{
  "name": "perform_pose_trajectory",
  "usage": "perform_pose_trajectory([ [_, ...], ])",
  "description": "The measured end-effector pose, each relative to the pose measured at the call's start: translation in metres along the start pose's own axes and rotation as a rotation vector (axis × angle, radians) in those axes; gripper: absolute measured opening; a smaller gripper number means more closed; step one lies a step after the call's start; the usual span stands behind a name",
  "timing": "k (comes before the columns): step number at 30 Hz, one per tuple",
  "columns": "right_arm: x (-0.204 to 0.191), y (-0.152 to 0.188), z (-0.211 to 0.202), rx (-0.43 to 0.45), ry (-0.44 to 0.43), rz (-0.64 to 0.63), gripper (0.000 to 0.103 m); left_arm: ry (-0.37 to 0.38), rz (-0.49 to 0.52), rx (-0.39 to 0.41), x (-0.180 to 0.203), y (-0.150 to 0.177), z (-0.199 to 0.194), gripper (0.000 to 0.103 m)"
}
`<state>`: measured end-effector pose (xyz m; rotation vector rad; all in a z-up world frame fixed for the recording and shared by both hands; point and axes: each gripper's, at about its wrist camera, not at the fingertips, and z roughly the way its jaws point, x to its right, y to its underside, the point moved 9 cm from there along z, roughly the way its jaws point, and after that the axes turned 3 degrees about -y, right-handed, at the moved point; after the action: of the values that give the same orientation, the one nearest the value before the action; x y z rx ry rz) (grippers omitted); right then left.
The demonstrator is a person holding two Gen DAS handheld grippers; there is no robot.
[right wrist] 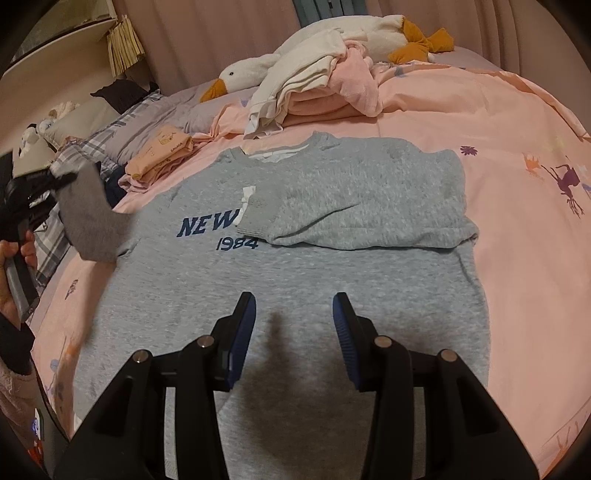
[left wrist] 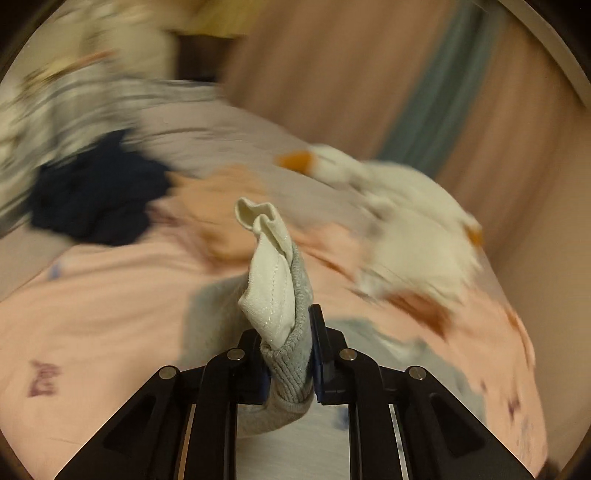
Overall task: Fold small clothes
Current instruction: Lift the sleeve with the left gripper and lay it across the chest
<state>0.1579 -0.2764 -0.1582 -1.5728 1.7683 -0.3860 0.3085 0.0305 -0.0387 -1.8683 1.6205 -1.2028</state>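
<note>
A grey sweatshirt (right wrist: pixel 295 280) printed "NEW 1984" lies flat on the pink bedsheet (right wrist: pixel 498 155). Its right sleeve (right wrist: pixel 354 218) is folded across the chest. My left gripper (left wrist: pixel 286 354) is shut on the left sleeve's grey ribbed cuff (left wrist: pixel 291 354), with a white inner layer (left wrist: pixel 269 295) sticking up past the fingers. In the right wrist view the left gripper (right wrist: pixel 59 181) holds that sleeve (right wrist: pixel 88 229) lifted at the left edge. My right gripper (right wrist: pixel 293 310) is open and empty above the sweatshirt's lower half.
A pile of white and pink clothes (right wrist: pixel 317 85) and a plush goose (right wrist: pixel 369 33) lie at the far side of the bed. Folded peach items (right wrist: pixel 162 155), dark clothes (left wrist: pixel 96 195) and a plaid pillow (right wrist: pixel 122 136) sit at the left. Curtains (right wrist: pixel 221 29) hang behind.
</note>
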Motion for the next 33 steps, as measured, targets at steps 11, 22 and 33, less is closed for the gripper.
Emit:
perform_pose_trajectory([
  [11, 0.029, 0.011, -0.014, 0.012, -0.046, 0.120, 0.056, 0.102, 0.291, -0.310, 0.143, 0.123, 0.071, 0.031],
  [22, 0.014, -0.012, 0.008, -0.065, -0.233, 0.273, 0.057, 0.075, 0.265, -0.305, 0.102, 0.126, 0.047, 0.078],
  [33, -0.045, -0.045, 0.089, -0.201, -0.239, 0.246, 0.041, 0.028, 0.204, -0.325, 0.007, 0.137, 0.024, 0.078],
])
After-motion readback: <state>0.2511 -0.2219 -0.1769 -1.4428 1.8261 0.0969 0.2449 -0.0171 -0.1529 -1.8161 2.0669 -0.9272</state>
